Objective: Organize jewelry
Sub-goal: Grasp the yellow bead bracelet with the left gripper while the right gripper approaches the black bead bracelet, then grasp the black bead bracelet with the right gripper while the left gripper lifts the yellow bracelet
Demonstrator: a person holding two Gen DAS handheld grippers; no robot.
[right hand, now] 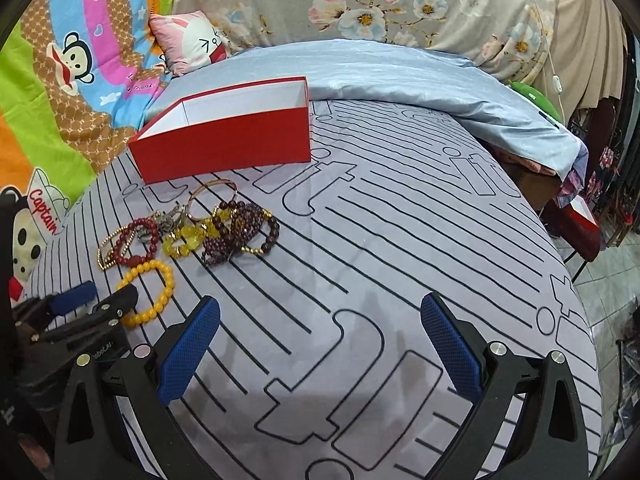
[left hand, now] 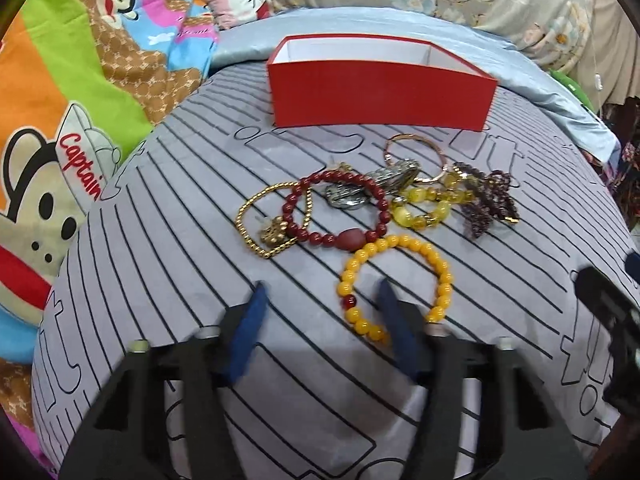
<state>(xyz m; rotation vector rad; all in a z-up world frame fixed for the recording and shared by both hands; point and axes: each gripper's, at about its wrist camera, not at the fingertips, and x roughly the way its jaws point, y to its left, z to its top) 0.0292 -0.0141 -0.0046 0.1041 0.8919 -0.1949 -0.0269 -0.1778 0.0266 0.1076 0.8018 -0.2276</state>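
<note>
None of the jewelry is sitting in the red box yet: I am closing my left hand-held gripper around the yellow bead bracelet on the bed, not yet gripping, while my right hand-held gripper is hanging wide open and empty.

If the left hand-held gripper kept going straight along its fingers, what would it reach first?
Probably the yellow bead bracelet: one finger of the left hand-held gripper already overlaps its near edge, and the dark red bead bracelet lies just beyond. Depth is unclear, so contact can't be confirmed.
</note>
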